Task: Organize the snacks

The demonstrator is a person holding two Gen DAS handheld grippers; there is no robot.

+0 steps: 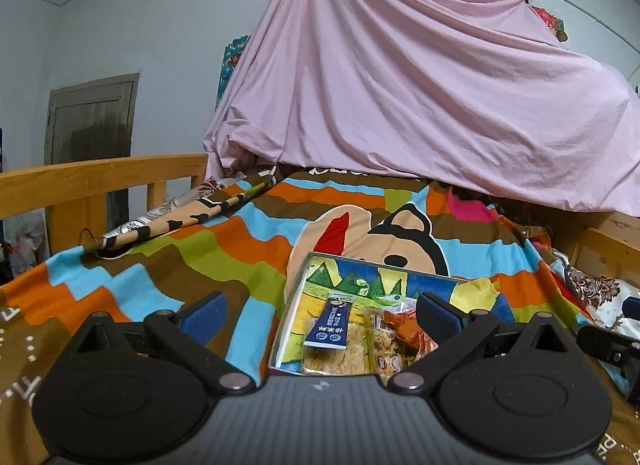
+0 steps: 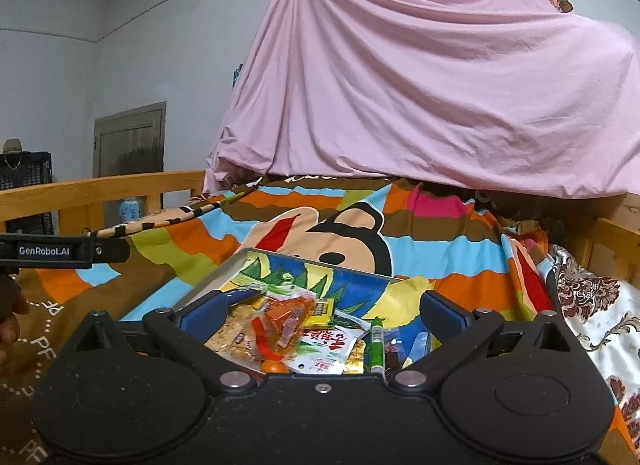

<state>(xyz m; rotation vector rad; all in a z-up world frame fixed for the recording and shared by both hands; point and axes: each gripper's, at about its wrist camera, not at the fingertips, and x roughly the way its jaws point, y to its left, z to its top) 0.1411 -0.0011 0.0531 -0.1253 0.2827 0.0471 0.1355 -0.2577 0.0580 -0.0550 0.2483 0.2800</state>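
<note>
Both grippers hang wide open and empty above the bedspread [image 1: 168, 265]. The snack tin [image 2: 216, 271] lies under the right gripper [image 2: 320, 311]; the left gripper [image 1: 320, 311] has it at its right finger.

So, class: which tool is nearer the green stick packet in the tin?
Right. The right tool hangs open just above the tin, the green stick packet between its fingers. The left tool sits farther left, over the tin's left side.

The black left gripper with blue-padded fingers [image 1: 320, 313] gapes wide — empty. The matching black right gripper [image 2: 322, 311] does likewise — both hover just above the tin.
</note>
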